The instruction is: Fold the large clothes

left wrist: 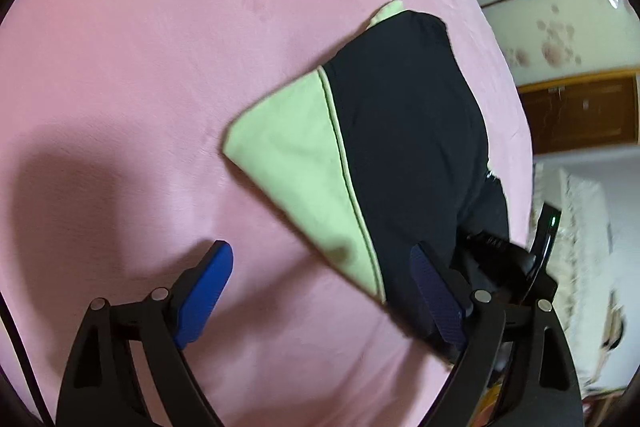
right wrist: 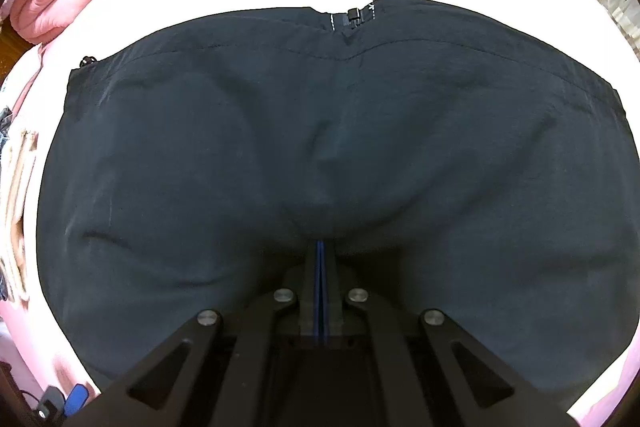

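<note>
Two claws worked one dark jacket (left wrist: 404, 147), which lay folded on the pink bed (left wrist: 160, 87) with its pale green lining (left wrist: 296, 171) turned up. The left claw (left wrist: 320, 299) hung just above the jacket's near corner, jaws spread wide and empty, probably after letting go. The right claw (right wrist: 321, 247), jaws fully closed, pointed steeply down into the jacket's middle, apparently pressing the fold flat
</note>
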The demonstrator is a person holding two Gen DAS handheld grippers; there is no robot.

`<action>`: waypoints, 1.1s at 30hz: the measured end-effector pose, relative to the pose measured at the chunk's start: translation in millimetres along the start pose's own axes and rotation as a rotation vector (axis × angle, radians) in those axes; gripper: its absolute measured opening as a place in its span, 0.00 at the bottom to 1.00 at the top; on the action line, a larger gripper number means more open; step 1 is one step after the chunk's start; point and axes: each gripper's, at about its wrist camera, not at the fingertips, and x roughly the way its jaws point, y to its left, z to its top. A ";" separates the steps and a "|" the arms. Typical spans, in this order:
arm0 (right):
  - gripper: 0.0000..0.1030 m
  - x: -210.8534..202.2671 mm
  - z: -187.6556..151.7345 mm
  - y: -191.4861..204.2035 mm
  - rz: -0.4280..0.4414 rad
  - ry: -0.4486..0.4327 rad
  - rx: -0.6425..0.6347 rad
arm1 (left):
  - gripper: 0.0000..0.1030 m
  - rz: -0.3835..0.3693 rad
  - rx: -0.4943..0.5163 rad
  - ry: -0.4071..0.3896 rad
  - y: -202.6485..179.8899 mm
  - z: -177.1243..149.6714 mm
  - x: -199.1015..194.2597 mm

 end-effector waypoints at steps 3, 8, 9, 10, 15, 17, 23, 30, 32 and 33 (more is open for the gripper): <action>0.00 6.3 1.3 15.1 -0.002 -0.002 -0.005 | 0.87 -0.016 -0.019 0.018 -0.2 1.4 12.9; 0.00 6.5 -5.5 23.7 0.009 -0.005 -0.008 | 0.87 0.012 0.026 -0.002 -11.4 6.7 29.6; 0.00 7.1 -4.7 23.0 0.010 -0.005 -0.010 | 0.87 0.013 0.034 -0.008 -14.5 8.4 32.5; 0.00 6.9 -3.2 22.0 0.011 -0.005 -0.012 | 0.87 0.015 0.038 -0.014 -16.6 10.4 35.5; 0.00 3.3 -1.0 18.9 0.014 -0.004 -0.025 | 0.87 0.017 0.034 -0.034 -29.0 27.3 51.9; 0.00 2.6 -0.6 18.9 0.015 -0.004 -0.031 | 0.87 0.014 0.018 -0.042 -32.3 31.2 56.2; 0.00 0.2 -2.1 24.3 0.002 -0.024 -0.047 | 0.66 0.170 -0.019 -0.112 -49.0 33.2 62.8; 0.00 -2.8 -5.8 34.4 -0.024 -0.034 -0.052 | 0.10 0.286 -0.016 -0.270 -77.9 15.3 48.7; 0.00 -1.9 -7.9 35.9 -0.028 -0.032 -0.060 | 0.09 0.301 0.011 -0.274 -83.5 13.4 47.5; 0.00 -1.9 -8.1 38.8 -0.036 -0.028 -0.074 | 0.09 0.309 0.029 -0.265 -86.8 14.3 47.7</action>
